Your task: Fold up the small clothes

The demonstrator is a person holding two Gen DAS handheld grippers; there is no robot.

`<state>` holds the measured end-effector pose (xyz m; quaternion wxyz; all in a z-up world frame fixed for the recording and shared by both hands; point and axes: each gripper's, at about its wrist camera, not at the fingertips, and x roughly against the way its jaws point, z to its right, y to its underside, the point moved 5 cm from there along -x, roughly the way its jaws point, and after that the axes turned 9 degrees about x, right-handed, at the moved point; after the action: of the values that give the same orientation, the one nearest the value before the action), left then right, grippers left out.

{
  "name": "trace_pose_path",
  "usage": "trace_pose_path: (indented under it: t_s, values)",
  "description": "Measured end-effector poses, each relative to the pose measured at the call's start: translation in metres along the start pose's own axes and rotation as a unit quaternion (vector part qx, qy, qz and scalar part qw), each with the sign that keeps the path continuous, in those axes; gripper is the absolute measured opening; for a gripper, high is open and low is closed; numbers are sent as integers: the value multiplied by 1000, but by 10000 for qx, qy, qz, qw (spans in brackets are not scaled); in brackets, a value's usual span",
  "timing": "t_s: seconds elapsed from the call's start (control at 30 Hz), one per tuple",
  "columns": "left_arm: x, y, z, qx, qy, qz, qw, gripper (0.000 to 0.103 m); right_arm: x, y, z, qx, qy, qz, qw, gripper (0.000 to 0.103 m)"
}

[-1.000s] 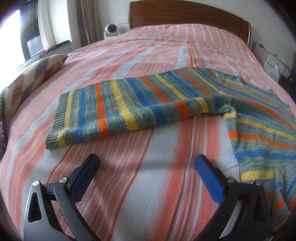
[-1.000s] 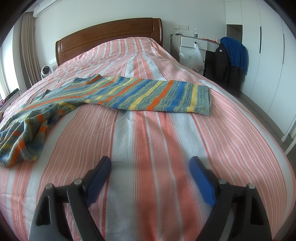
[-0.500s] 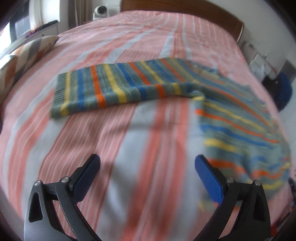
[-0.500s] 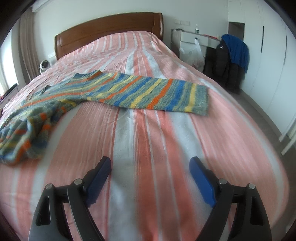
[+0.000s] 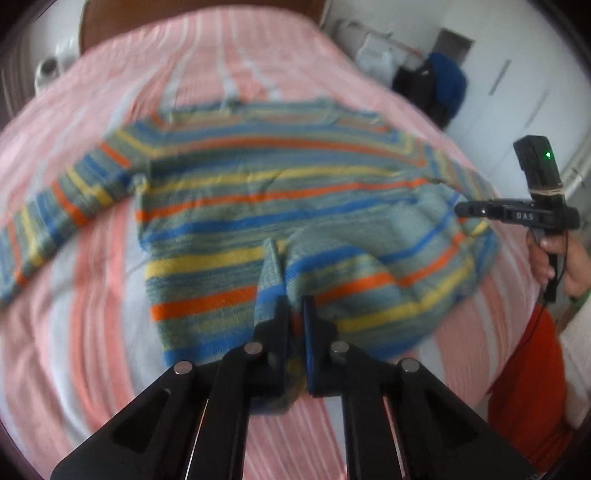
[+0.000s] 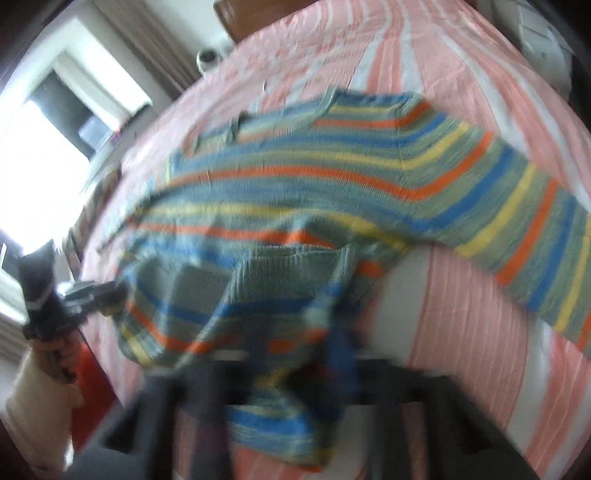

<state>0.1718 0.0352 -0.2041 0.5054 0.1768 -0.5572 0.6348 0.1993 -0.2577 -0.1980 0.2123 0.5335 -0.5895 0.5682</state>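
A striped knit sweater in blue, orange, yellow and grey-green lies spread on the pink-striped bed, sleeves out to both sides. My left gripper is closing its jaws on the bottom hem, and a raised pinch of knit sits between the blue pads. In the blurred right wrist view, the sweater bunches up over my right gripper, whose jaws are closing on a fold of the hem. The right gripper also shows at the sweater's right edge, and the left gripper at its left edge.
A person's hand and red clothing are at the bed's right side. Dark and blue clothes hang by white wardrobes. A wooden headboard is at the far end, and a bright window on the left.
Both grippers stood open over the bare bedspread. They have since swung to the sweater's bottom hem and closed on it, lifting folds of knit.
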Motion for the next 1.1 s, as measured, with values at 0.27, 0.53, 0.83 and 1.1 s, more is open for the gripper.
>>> trace_pose_path:
  t_s: [0.27,0.53,0.83,1.1]
  values:
    - [111,92,2,-648,530,-107,9964,5,119,89,-88,1830,-551,595,9798,6]
    - [127,129,-36,637,158,-192,9977,51,101,217,-54,1365,-40,-580,9889,28]
    - [92,62,16,891,-329,675,9932,74,113,199,-30,351,60,223,9991,56]
    - [37,63,28,545,-1296,497,9888,75,97,190,-63,384,-45,371,9986,56]
